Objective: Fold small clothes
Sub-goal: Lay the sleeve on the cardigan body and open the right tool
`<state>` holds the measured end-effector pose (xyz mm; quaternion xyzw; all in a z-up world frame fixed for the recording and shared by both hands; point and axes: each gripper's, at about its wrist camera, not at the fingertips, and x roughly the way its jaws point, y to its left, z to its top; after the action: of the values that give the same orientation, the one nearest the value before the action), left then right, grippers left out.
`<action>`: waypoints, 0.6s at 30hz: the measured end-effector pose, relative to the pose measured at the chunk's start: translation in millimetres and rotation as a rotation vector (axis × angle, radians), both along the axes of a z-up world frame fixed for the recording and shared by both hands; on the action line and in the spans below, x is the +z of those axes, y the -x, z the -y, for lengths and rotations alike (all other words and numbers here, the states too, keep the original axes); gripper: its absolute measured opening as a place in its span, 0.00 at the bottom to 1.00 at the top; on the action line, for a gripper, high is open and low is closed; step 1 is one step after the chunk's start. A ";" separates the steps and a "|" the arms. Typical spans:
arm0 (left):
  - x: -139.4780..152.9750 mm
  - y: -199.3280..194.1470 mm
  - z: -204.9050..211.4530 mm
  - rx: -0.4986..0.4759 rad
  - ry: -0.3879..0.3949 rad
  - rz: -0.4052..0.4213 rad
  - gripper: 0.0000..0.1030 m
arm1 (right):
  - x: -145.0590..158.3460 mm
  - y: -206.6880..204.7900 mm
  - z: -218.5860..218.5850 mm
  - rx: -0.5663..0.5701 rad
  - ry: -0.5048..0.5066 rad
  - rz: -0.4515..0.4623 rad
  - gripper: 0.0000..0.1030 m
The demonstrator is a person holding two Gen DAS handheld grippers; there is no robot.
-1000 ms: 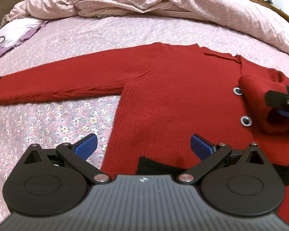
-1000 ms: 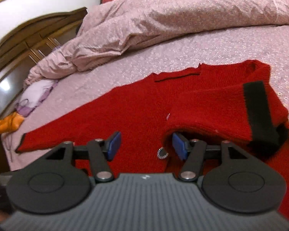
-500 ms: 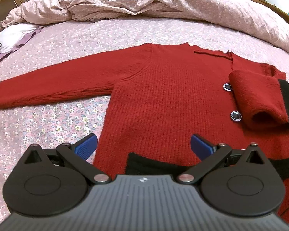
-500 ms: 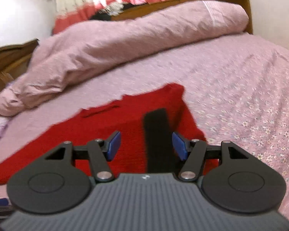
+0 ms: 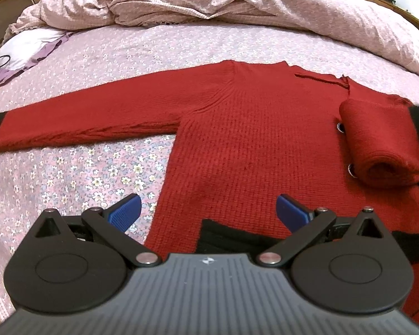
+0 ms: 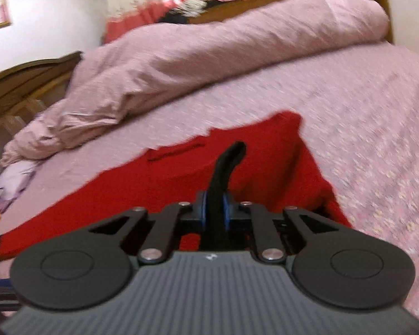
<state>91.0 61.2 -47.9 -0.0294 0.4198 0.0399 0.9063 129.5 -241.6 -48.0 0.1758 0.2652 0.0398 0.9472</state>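
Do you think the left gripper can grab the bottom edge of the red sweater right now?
Probably yes. The left gripper is open, and the red sweater lies flat on the bed, its black hem just below the blue fingers. Nothing lies between them.

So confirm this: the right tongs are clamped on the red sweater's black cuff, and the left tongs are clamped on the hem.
Half right. In the right wrist view the right tongs do pinch the black cuff. The left wrist view shows the left tongs open above the red sweater, holding nothing.
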 end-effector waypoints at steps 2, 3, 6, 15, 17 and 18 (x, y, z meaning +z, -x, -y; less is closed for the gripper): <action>-1.1 0.1 -0.7 0.003 0.003 -0.002 1.00 | 8.9 -0.3 -7.6 0.058 -0.041 0.029 0.14; -1.2 0.4 -0.6 0.003 0.004 -0.002 1.00 | 12.1 -1.7 -11.2 0.083 -0.066 0.039 0.14; -0.7 1.8 -0.1 -0.001 0.003 0.002 1.00 | 18.3 -8.2 -27.6 0.167 -0.139 0.065 0.14; 2.7 3.4 -8.0 0.016 0.004 0.019 1.00 | 19.9 -12.4 -79.5 0.339 -0.133 0.083 0.18; 2.4 2.6 -9.9 0.023 0.006 0.019 1.00 | 20.1 -10.5 -76.8 0.334 -0.135 0.081 0.21; 2.1 2.2 -10.5 0.026 0.008 0.018 1.00 | 19.1 -9.7 -72.9 0.327 -0.142 0.081 0.27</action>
<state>88.7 71.7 -45.8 -0.0387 0.4111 0.0498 0.9094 139.2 -168.7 -28.9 0.1950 0.2485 0.2188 0.9232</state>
